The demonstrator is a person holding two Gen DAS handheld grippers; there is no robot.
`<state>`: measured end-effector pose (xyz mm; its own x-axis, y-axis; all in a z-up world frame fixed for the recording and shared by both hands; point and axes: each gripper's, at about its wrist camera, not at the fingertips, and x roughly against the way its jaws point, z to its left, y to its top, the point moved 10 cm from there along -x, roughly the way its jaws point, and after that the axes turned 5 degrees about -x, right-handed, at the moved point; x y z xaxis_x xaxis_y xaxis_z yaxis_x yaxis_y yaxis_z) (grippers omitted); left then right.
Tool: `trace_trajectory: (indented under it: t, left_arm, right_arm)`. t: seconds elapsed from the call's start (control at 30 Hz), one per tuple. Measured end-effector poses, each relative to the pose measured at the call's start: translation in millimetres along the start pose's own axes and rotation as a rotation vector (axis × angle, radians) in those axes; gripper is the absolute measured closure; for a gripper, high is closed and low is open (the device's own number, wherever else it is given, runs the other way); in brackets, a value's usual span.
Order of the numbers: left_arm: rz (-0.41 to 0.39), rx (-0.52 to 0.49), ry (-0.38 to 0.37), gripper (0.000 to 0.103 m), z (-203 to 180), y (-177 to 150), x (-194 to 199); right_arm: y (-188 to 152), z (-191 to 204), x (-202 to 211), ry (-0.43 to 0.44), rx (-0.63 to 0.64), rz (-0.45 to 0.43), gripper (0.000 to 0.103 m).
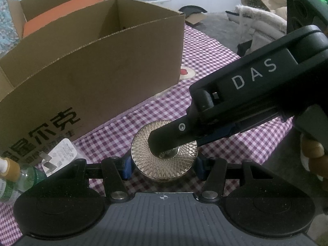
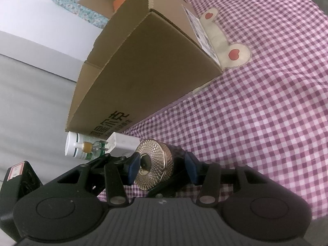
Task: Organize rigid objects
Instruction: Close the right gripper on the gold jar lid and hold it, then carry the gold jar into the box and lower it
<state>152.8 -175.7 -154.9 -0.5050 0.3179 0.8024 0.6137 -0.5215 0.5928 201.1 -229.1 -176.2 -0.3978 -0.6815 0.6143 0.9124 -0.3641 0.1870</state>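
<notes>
Both claws grab the shiny jar

The gold-lid jar (image 1: 164,160) sits on the checked cloth (image 1: 225,61) by the cardboard box (image 1: 92,65). L gripper (image 1: 164,167) pinches its sides; R gripper (image 2: 162,167) pinches it w/ one finger on the lid's top.

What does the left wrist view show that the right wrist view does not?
Left wrist only: the black right gripper from outside, marked DAS, and pale padded clothing behind.
Right wrist only: the white printed label on the box's end wall.
Both: the round gold-lidded jar between blue pads, brown cardboard box, white charger plug, purple checked cloth.
</notes>
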Motion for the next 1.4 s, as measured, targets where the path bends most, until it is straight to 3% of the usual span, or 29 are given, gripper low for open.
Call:
trace_trajectory:
  t: [0.6,0.8,1.07,1.23,1.4]
  left_arm:
    - [-0.089,-0.003,0.055,0.047,-3,8,50]
    - [-0.139,-0.014,0.104,0.047,14,29,85]
    - [-0.194,0.059,0.143,0.047,66,84,114]
    - [-0.153,0.17,0.14,0.047,100,117,92]
    - [-0.08,0.283,0.148,0.047,127,138,49]
  right_arm:
    - [-6,37,28,0.022,0.084,-0.053,0.052]
    - [0,76,41,0.03,0.149,-0.074,0.052]
    - [43,153,49,0.028,0.329,-0.104,0.052]
    - [86,175,30,0.001,0.378,-0.065,0.051]
    - [134,171,-5,-0.059,0.381,0.021,0.051]
